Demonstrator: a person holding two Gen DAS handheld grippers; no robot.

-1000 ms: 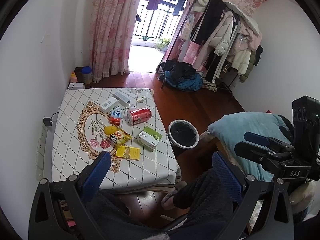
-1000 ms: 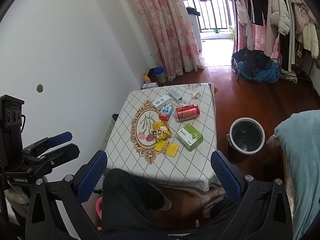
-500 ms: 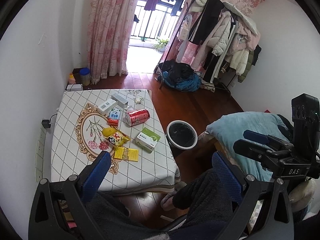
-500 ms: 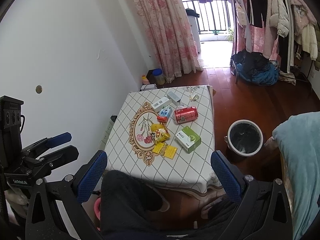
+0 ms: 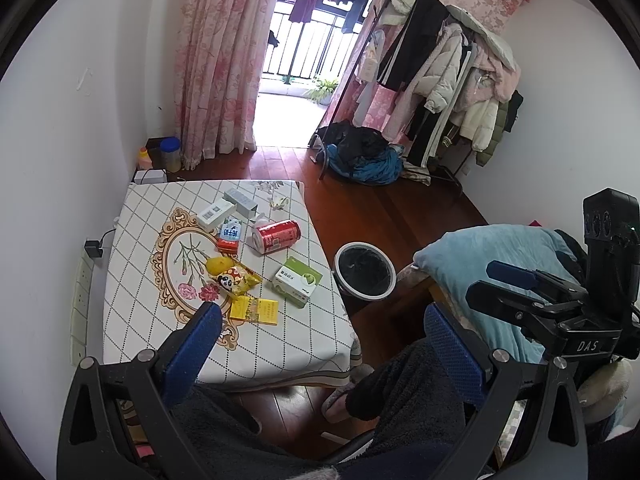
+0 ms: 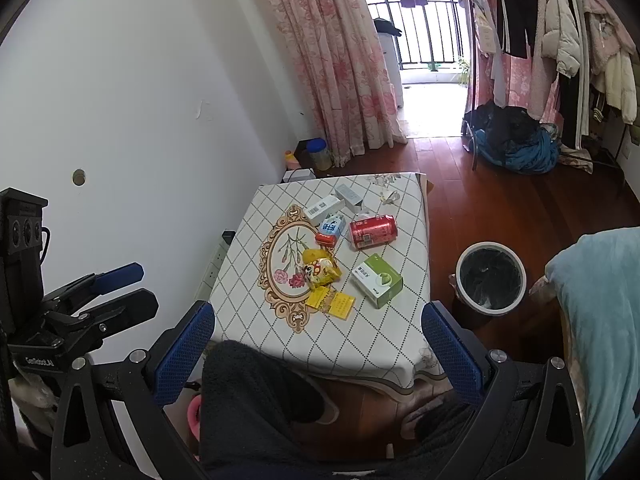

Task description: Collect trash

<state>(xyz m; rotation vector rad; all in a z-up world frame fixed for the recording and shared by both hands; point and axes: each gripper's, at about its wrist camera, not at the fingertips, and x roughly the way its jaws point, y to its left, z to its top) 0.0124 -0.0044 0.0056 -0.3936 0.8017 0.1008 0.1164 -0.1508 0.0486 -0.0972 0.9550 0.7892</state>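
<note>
While both tools hang wide-jawed and empty above the person's knees, the left gripper (image 5: 320,344) and right gripper (image 6: 318,344) seem poised for a first pick. Ahead on the table (image 6: 384,340), litter clusters together: yellow packets (image 6: 332,302) nearest, a green box (image 6: 377,280) at one o'clock, a red can (image 6: 373,231) beyond. At two o'clock the bin (image 6: 491,278) stands on the floor beside the table, probably for easy drops.

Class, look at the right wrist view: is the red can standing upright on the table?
No: the red can lies on its side on the table, near the green box.
</note>
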